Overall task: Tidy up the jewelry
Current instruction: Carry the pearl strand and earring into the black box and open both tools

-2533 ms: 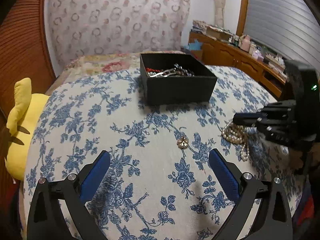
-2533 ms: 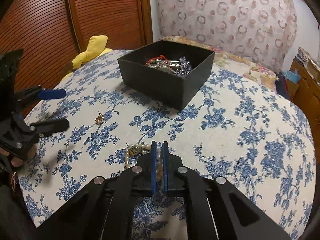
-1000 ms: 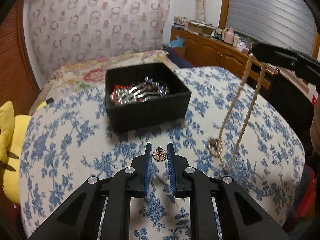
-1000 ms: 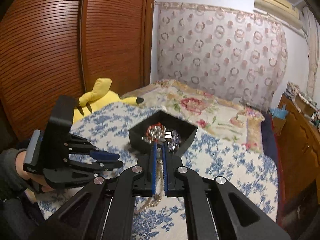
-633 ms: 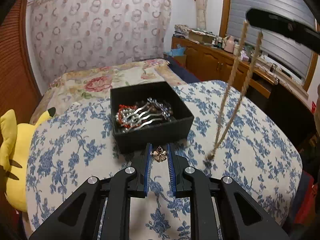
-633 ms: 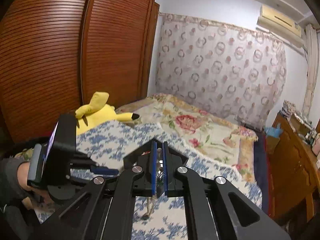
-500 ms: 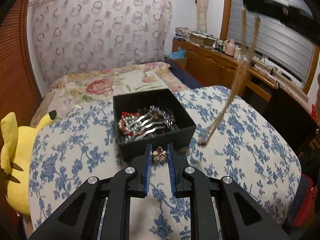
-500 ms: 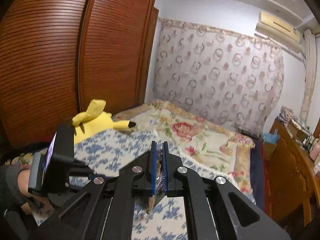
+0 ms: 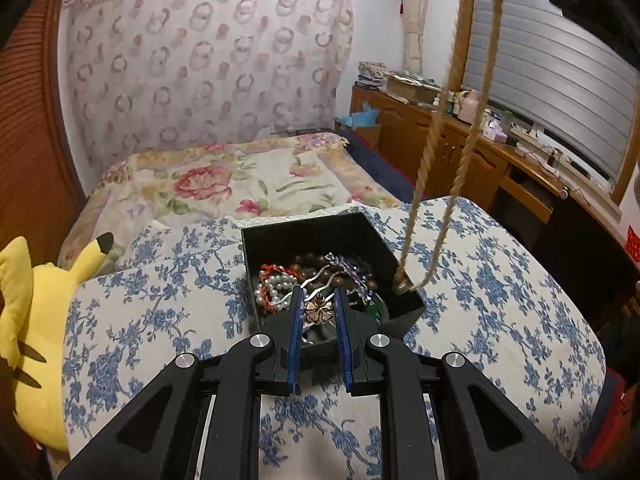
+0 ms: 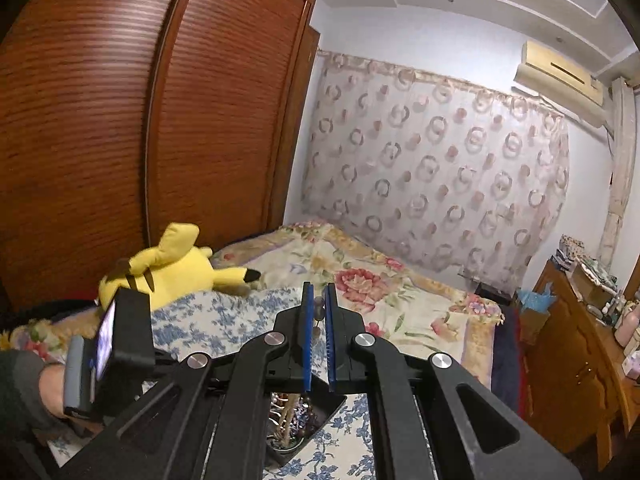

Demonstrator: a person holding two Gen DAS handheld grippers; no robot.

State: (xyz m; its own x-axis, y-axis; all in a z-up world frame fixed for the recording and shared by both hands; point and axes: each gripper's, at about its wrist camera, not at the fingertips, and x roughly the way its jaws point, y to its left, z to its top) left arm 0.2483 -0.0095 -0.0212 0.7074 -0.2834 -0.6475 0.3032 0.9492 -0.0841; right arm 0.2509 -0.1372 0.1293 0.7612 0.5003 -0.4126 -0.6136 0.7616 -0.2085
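Two pieces are held over the black box (image 9: 404,312): the left gripper (image 9: 319,312) pinches a small metal flower brooch (image 9: 319,309) between narrow fingers, just above the box's near edge. The right gripper (image 10: 318,320), fingers closed, hangs a long loop of round pearls (image 9: 436,184) straight down, its lowest end at the box's right wall. Inside the box lies a tangle of beads and chains.

Bedroom with wooden wardrobe (image 10: 120,120), patterned curtain (image 9: 208,64), slatted blind (image 9: 552,80).

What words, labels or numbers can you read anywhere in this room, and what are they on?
None can be read.
Red sign at the right edge: too small and blurred.
Bottles and boxes on the wooden dresser: labels too small.
Air conditioner: no readable brand.
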